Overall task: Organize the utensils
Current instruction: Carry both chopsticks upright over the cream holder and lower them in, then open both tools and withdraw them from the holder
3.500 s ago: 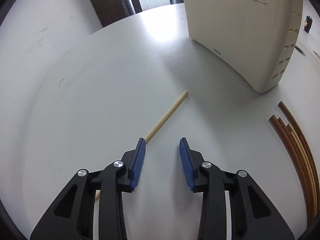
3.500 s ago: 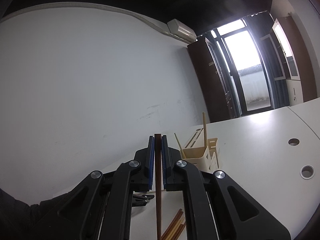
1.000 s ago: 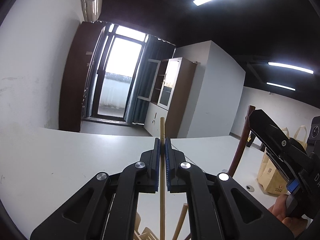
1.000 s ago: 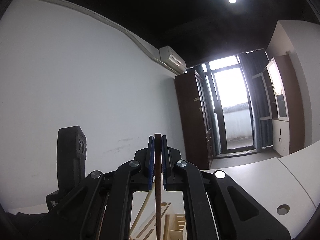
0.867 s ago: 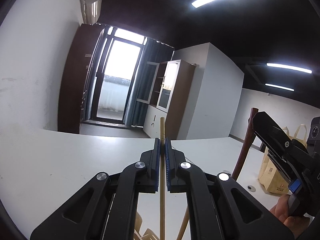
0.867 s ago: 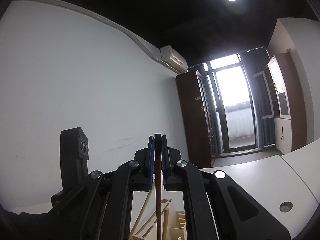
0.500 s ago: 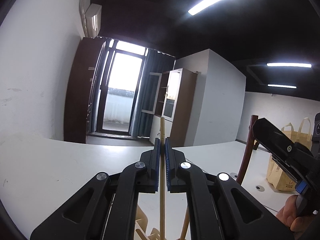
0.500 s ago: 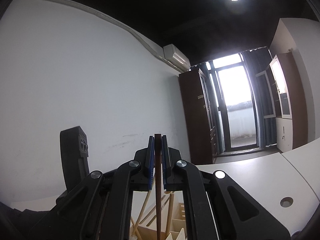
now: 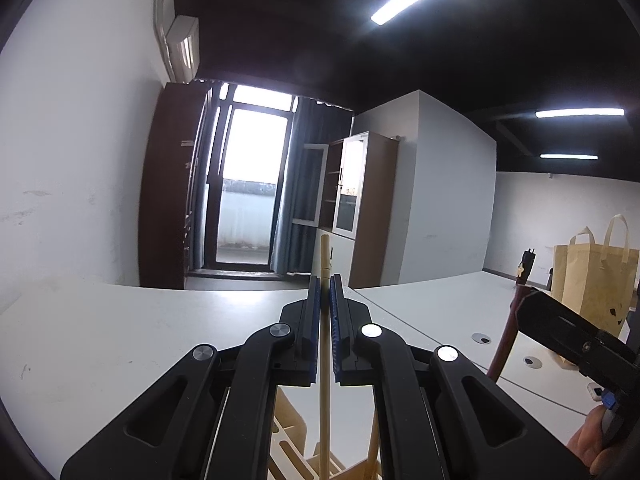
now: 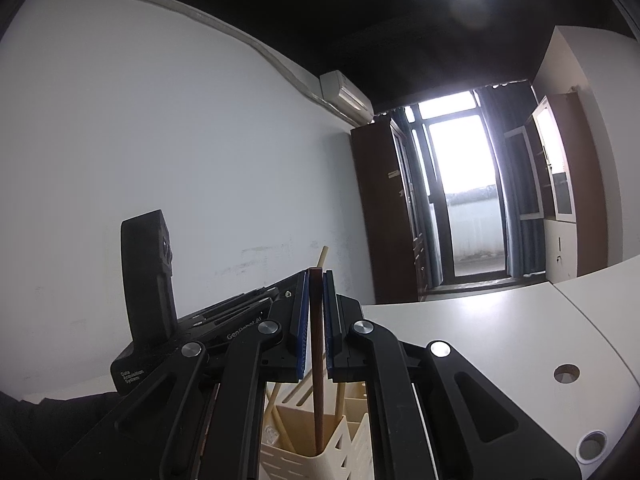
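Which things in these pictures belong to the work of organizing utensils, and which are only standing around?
Belong to the job:
- light chopstick, clamped in the left gripper
- dark chopstick, clamped in the right gripper, lower end inside the holder
- cream utensil holder with other sticks in it

Just around:
- paper bag
- cabinet
- air conditioner
- white table

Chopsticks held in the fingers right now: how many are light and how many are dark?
light chopstick: 1, in the left gripper
dark chopstick: 1, in the right gripper
Total: 2
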Demonstrator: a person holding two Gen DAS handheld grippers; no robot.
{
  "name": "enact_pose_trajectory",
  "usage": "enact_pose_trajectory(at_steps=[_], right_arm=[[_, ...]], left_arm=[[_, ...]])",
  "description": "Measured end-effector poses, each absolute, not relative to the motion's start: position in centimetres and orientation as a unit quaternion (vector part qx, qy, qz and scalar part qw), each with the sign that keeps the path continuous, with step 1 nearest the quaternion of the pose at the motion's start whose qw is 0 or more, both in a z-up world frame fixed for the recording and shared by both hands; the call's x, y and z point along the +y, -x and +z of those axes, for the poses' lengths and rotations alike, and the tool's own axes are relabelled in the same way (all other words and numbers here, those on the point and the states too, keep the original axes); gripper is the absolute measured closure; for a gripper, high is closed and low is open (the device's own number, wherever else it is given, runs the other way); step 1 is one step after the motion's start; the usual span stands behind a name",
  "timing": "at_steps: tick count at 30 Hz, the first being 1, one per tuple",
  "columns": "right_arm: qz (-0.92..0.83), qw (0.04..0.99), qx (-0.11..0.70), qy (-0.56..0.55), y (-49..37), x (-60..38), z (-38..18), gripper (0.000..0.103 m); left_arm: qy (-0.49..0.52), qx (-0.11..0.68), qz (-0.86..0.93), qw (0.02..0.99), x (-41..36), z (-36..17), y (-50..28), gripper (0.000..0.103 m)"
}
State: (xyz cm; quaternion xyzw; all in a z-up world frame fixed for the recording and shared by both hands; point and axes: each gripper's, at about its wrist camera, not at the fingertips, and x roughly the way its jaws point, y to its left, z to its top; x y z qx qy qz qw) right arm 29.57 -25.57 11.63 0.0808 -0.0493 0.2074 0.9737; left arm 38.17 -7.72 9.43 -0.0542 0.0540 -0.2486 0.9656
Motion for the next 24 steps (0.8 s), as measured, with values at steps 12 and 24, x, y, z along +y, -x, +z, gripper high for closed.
enact_pose_trajectory(at_steps=[12,24], right_arm=[[0.21,0.973,-0.046,-0.081,-29.8,-25.0,11.7,0.095],[0.203,0.977,-0.016,-0.059,-29.7,-23.7,11.4,0.095]], left_arm=[[0.071,0.085,-0.265,0.958,-5.4,7.8,-37.2,0.098],[0.051,0.096,-0.269,0.957,-4.7,7.6,-34.4,0.096]])
